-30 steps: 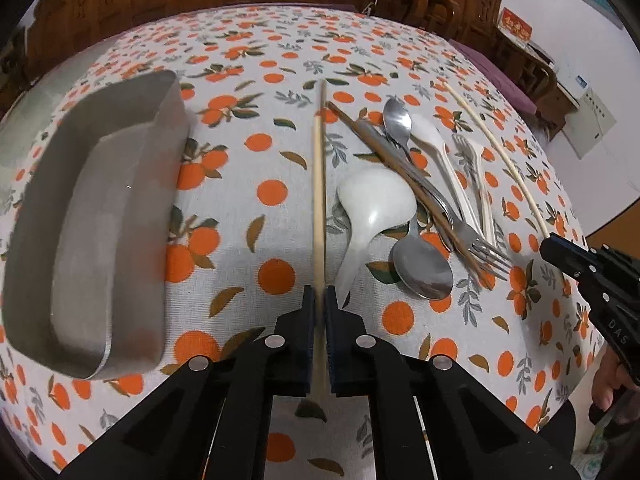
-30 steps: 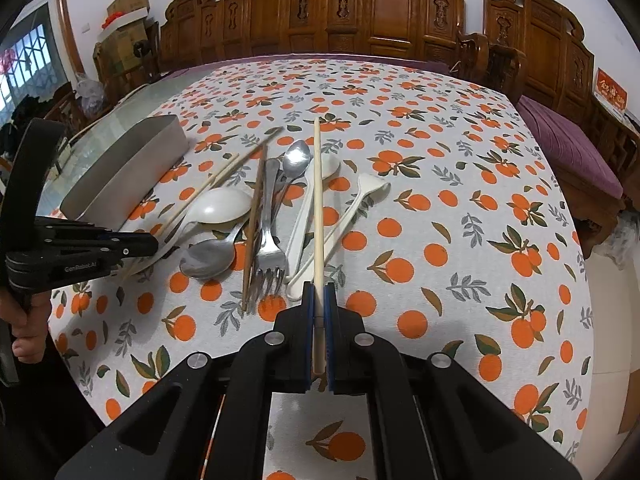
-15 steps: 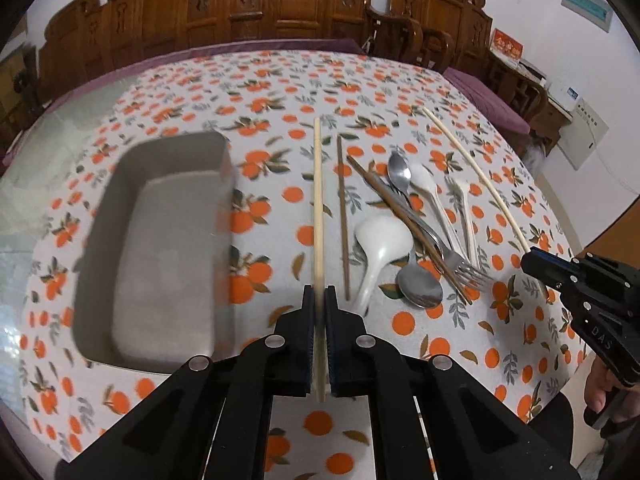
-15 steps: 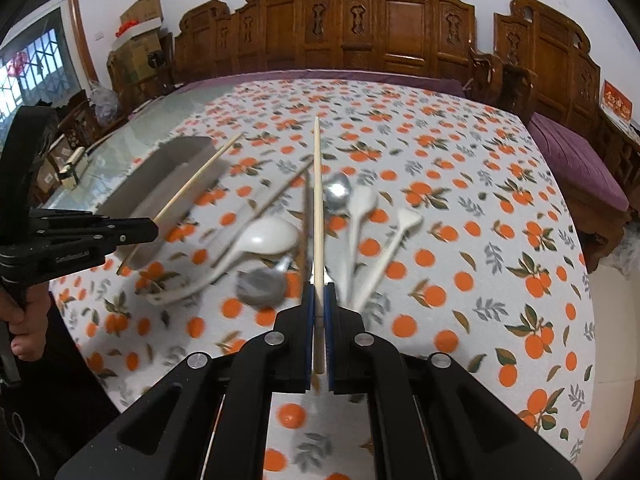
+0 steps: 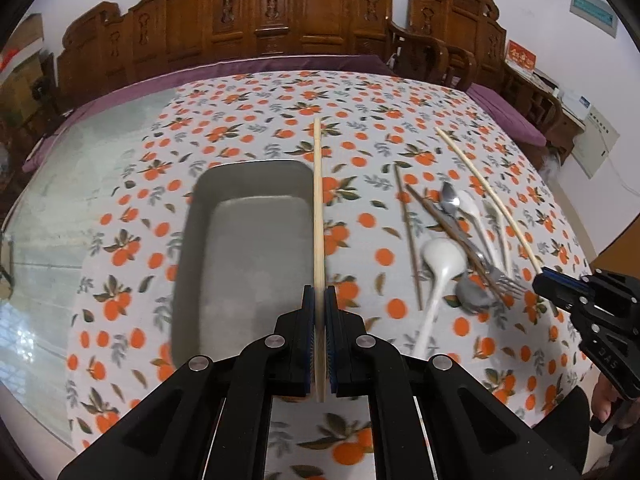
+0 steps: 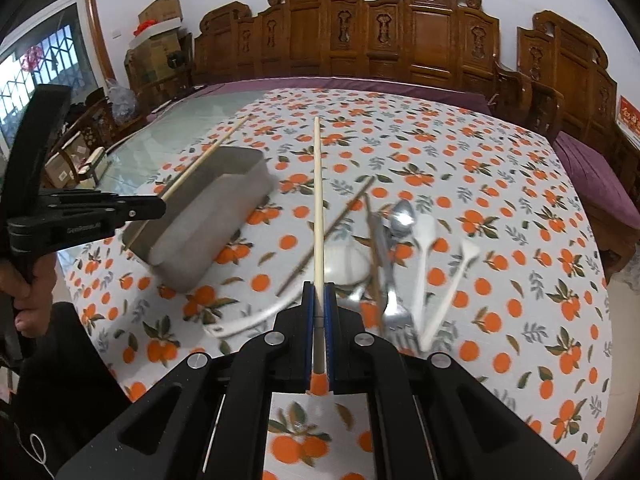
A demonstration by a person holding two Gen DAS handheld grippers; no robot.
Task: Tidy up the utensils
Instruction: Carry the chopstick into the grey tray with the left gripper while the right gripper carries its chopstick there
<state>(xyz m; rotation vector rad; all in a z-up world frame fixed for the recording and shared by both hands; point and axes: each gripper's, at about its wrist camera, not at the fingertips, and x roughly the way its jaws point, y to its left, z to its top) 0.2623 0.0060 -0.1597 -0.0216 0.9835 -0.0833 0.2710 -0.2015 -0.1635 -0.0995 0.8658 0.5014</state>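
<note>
Left chopstick: we hold a pale chopstick (image 5: 318, 216) in the left gripper (image 5: 319, 312), whose jaws are closed on its near end; it runs straight up the middle of the left wrist view.

Right chopstick: a second pale chopstick (image 6: 317, 208) is clamped the same way in the right gripper (image 6: 319, 308), centre of the right wrist view, its tip pointing to the upper middle.

What changed: one second ago both chopsticks sat low beside the utensil heap; now both are lifted clear of the cloth. The metal tray (image 5: 188, 240), then at the left edge of the left wrist view, now sits in the centre-left, and the left chopstick passes along its right rim.

Meaning for task: we judge that pick-up is done and carrying to the tray is under way; the left stick is nearly over it, the right one is not yet there.

Tray in right view: the tray (image 6: 224, 216) lies centre-left, apart from the right chopstick.

Remaining utensils: a white ladle spoon (image 5: 442, 264), a fork (image 5: 500, 276), metal spoons, white plastic pieces and dark chopsticks (image 5: 408, 240) lie at the right of the left wrist view, on the orange-print tablecloth (image 5: 248, 112).

Tray contents: it looks empty to us.
</note>
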